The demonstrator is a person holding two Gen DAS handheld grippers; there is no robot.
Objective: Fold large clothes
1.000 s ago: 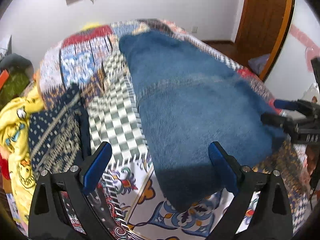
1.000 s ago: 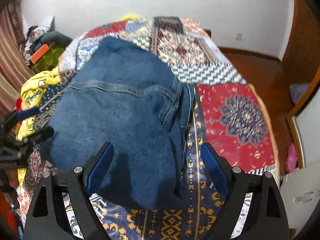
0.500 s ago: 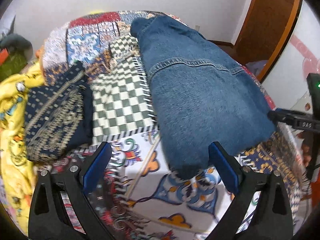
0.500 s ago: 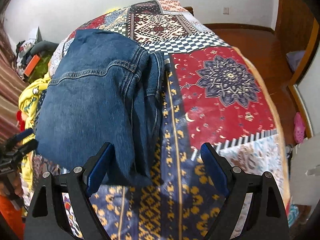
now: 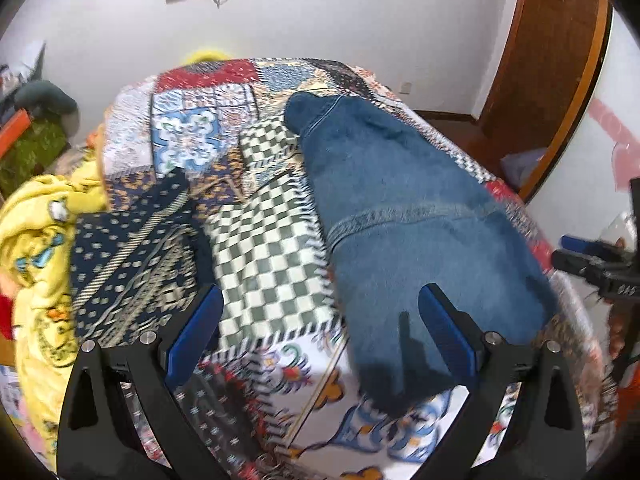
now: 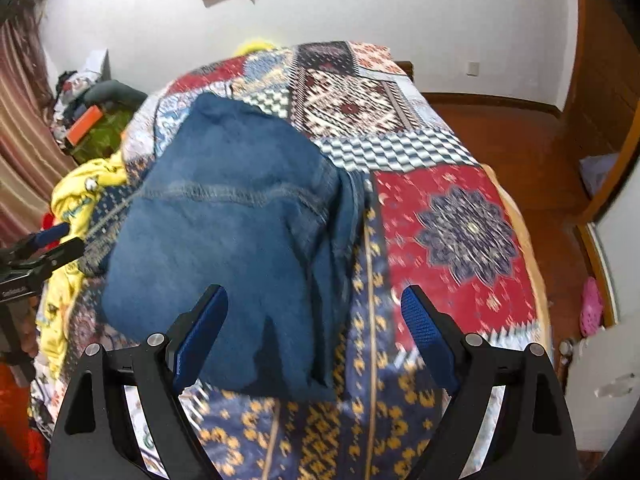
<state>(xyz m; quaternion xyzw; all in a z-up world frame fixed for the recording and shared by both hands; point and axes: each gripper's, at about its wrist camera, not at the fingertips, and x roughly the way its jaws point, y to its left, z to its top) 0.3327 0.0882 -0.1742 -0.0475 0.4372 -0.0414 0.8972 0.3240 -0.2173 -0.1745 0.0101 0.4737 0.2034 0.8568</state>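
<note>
A folded blue denim garment [image 5: 404,220] lies on the patchwork bedspread [image 5: 272,248]; it also shows in the right wrist view [image 6: 228,236], with a stitched seam across it. My left gripper [image 5: 320,332] is open and empty, above the garment's near left corner. My right gripper [image 6: 316,332] is open and empty, above the garment's near right edge. Each gripper shows at the side of the other's view: the right gripper [image 5: 592,260] and the left gripper [image 6: 44,248].
A folded dark patterned cloth [image 5: 132,264] and a yellow printed cloth [image 5: 36,240] lie at the bed's left. A wooden door [image 5: 556,64] stands at the right. Clutter with an orange item [image 6: 84,124] sits by the curtain. A pink object [image 6: 592,308] lies on the floor.
Both grippers pulled back and up half a second ago, then came in closer over the garment's near end. The garment has stayed in place. Both remain open.
</note>
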